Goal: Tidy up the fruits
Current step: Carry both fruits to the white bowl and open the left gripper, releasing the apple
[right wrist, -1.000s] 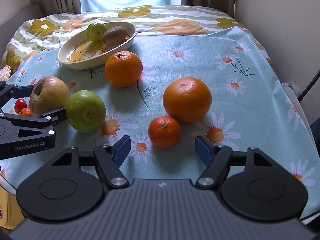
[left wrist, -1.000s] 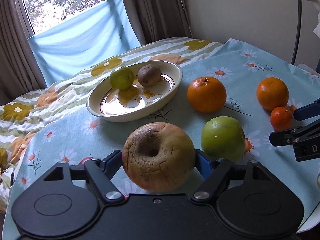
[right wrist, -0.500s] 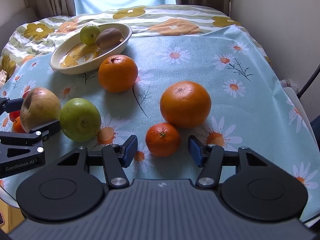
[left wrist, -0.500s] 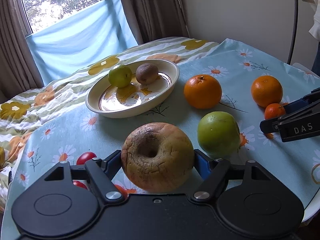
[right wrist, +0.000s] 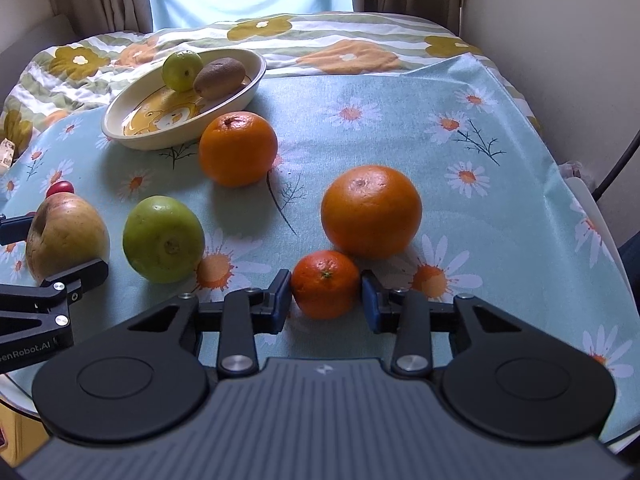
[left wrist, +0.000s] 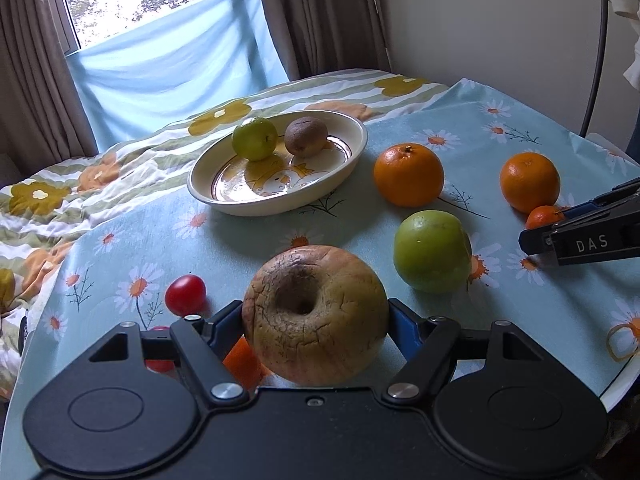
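Note:
My left gripper (left wrist: pixel 315 322) is shut on a wrinkled yellow-brown apple (left wrist: pixel 316 312), held just above the daisy cloth; the right wrist view shows this apple (right wrist: pixel 66 236) at far left. My right gripper (right wrist: pixel 326 300) has its jaws closing on a small tangerine (right wrist: pixel 325 282) on the cloth, and both blue pads press its sides. A cream bowl (left wrist: pixel 280 206) at the back holds a small green fruit (left wrist: pixel 255 138) and a kiwi (left wrist: pixel 306 136). Loose on the cloth are a green apple (left wrist: pixel 432 256) and two oranges (left wrist: pixel 409 174) (left wrist: pixel 530 182).
A red cherry tomato (left wrist: pixel 185 295) lies left of the held apple, with more small red and orange fruit half hidden under my left gripper. A flowered blanket (left wrist: pixel 120 176) covers the far side. A wall stands on the right, and the table edge (left wrist: pixel 616 384) is near right.
The right jaws came together onto the small tangerine. The left gripper kept the apple and shifted slightly, bringing the cherry tomato into view.

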Demonstrator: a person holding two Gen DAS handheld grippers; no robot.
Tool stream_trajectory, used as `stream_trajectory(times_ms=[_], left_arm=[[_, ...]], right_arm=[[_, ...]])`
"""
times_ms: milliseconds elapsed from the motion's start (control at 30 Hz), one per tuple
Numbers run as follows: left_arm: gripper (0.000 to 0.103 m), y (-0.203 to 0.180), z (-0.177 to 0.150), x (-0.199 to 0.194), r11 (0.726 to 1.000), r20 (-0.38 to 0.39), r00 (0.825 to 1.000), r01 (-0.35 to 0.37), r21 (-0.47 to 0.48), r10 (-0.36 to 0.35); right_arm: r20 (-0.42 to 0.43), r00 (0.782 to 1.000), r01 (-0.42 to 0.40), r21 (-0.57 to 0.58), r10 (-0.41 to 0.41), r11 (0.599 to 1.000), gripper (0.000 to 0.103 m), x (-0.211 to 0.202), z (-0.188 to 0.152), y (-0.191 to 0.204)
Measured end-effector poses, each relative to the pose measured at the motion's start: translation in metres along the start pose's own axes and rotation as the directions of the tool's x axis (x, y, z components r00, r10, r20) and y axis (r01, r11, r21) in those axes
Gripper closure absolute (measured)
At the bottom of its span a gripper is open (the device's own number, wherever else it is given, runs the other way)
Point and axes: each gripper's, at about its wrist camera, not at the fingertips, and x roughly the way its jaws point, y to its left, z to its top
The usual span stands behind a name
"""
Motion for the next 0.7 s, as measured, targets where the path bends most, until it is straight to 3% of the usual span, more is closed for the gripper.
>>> stream_trajectory(times_ms=[267, 700], left_arm=[[0.024, 0.006, 0.006, -0.033, 0.996, 0.024, 0.999, -0.032, -0.079, 0.033], [0.024, 0.018, 0.048, -0.094, 0.983, 0.068, 0.99, -0.11, -0.15, 0.121]], right_arm=[[0.008, 0.999, -0.032, -0.027, 0.032, 0.999, 0.052, -0.022, 0.008, 0.001], [0.053, 0.988, -0.14, -0.111, 0.146, 0.984, 0.052, -0.079, 0.051, 0.002]])
